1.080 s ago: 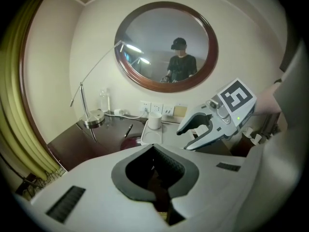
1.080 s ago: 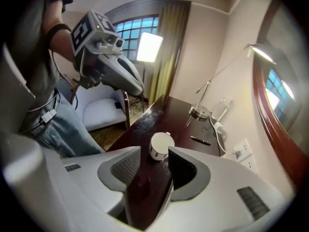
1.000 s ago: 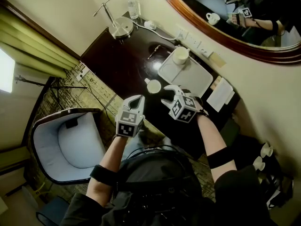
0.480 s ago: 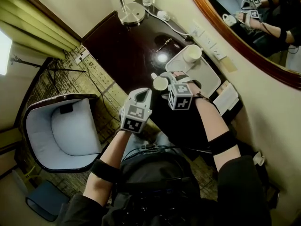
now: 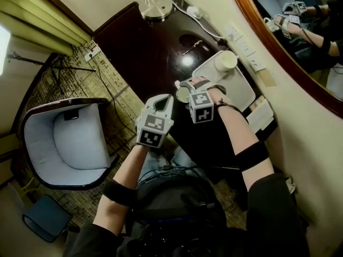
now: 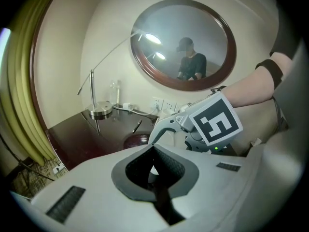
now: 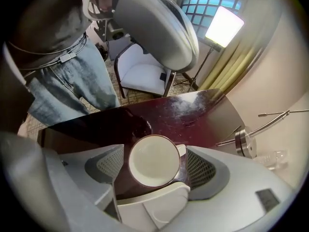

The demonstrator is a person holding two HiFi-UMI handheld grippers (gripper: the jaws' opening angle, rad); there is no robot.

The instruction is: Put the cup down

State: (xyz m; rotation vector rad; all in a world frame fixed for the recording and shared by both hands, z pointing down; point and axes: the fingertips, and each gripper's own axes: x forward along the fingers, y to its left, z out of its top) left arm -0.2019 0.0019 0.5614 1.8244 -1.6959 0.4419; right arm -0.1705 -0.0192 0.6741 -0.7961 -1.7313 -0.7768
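Lowered toward the dark desk (image 5: pixel 140 47), right gripper (image 5: pixel 185 88) has just spread its jaws; white cup (image 7: pixel 153 159) stands released between them. Left gripper (image 5: pixel 161 105) hangs clenched, empty.

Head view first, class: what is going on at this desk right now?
A person works at a dark desk with tongs in each hand. The right tongs point down over a white cup standing on the desk beside a white tray. They have just been opening, and the cup sits between them, seemingly untouched, so it looks set down. The left tongs are shut and empty. A second cup stands on the tray.
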